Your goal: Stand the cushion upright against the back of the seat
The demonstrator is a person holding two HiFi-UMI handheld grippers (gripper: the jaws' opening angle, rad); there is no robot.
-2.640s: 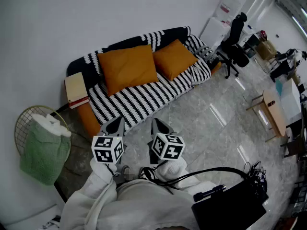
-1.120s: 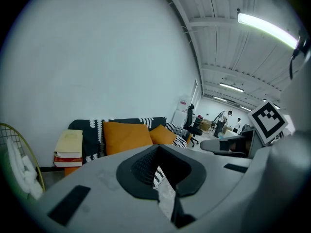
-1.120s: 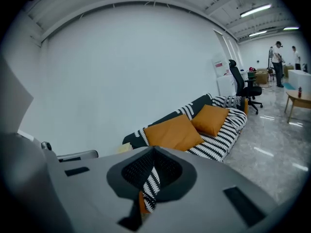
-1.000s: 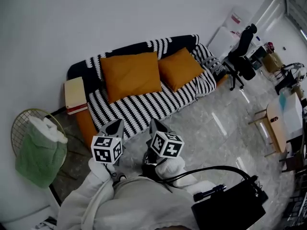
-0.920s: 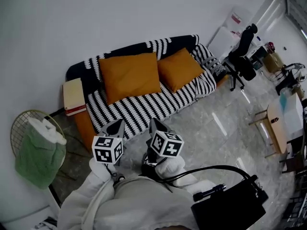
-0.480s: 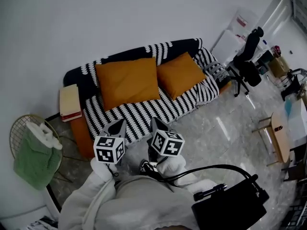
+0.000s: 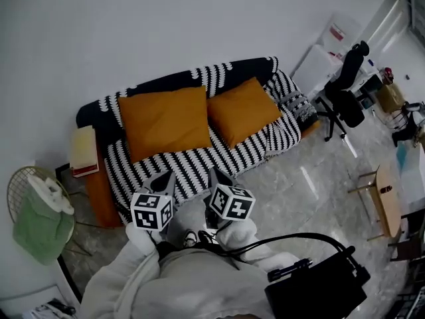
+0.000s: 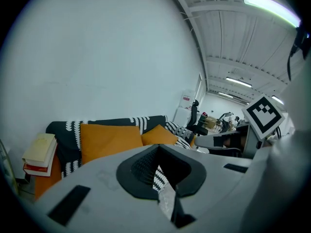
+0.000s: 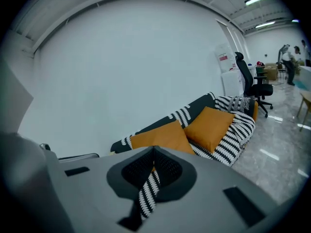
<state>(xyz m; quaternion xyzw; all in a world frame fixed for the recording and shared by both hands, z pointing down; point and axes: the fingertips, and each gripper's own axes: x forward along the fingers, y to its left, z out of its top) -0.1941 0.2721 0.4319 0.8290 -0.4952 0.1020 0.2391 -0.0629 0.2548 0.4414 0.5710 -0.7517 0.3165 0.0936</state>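
Note:
A sofa [image 7: 199, 158] under a black-and-white striped cover holds two orange cushions. The large cushion [image 7: 163, 121] is at the left and the smaller cushion [image 7: 242, 111] at the right, turned cornerwise. Both slant from the seat toward the backrest. My left gripper [image 7: 165, 175] and right gripper [image 7: 214, 172] are side by side at the sofa's front edge, short of the cushions, both shut and empty. The left gripper view shows the large cushion [image 8: 107, 140] beyond my left gripper [image 8: 158, 147]. In the right gripper view, both cushions [image 9: 211, 125] lie ahead of my right gripper [image 9: 154, 149].
Stacked books [image 7: 84, 151] lie on the sofa's left arm. A wire basket with green cloth [image 7: 36, 214] stands left of it. An office chair [image 7: 345, 88] is past the sofa's right end, a small wooden table [image 7: 384, 198] at the right, a black bag [image 7: 319, 288] near me.
The sofa has drawn nearer and slid left in the head view. Both grippers have moved toward it together, and their tips now overlap its front edge. Both stay shut.

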